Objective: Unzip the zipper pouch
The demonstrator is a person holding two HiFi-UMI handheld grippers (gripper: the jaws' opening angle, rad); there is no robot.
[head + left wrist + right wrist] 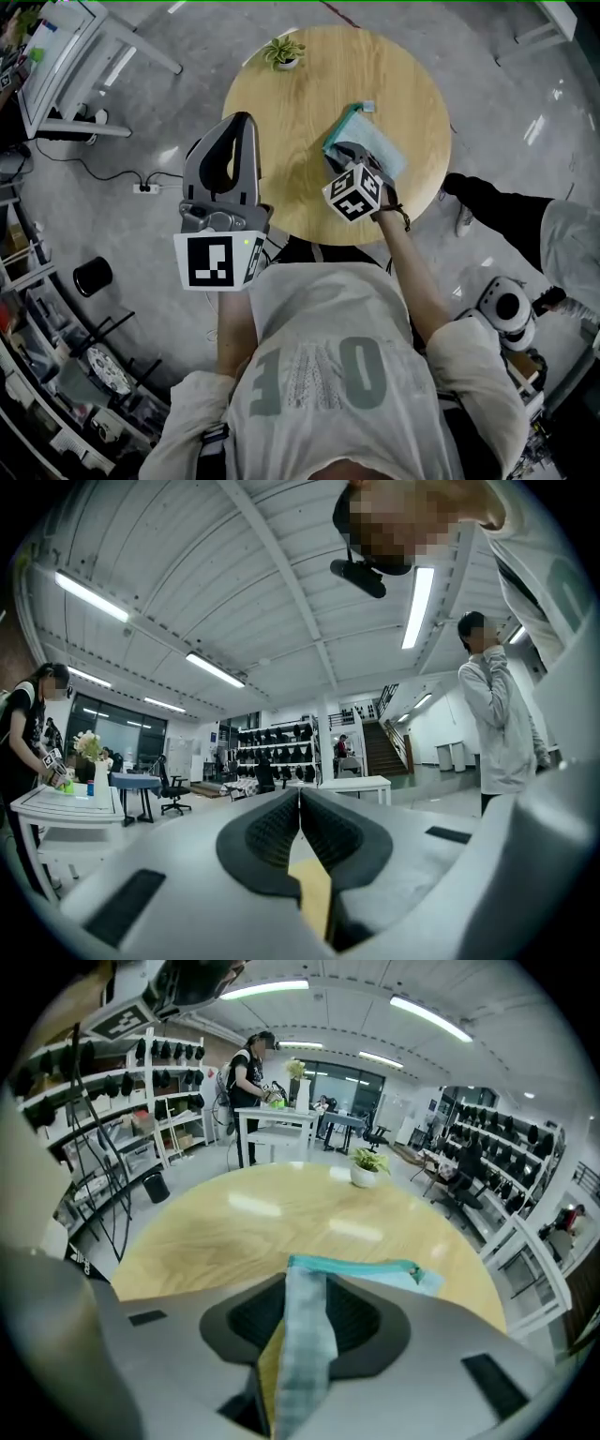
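Round wooden table (309, 141) on grey floor (169, 112), potted plant (284, 53) at far edge. Teal zipper pouch (375, 145) at table's right, edge between right gripper's (307, 1288) parted, unclamped jaws. Left gripper (300, 803) tilted upward, closed, empty.

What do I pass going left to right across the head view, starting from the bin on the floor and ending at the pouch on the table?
Black bin → power strip → left claw → potted plant → zipper pouch
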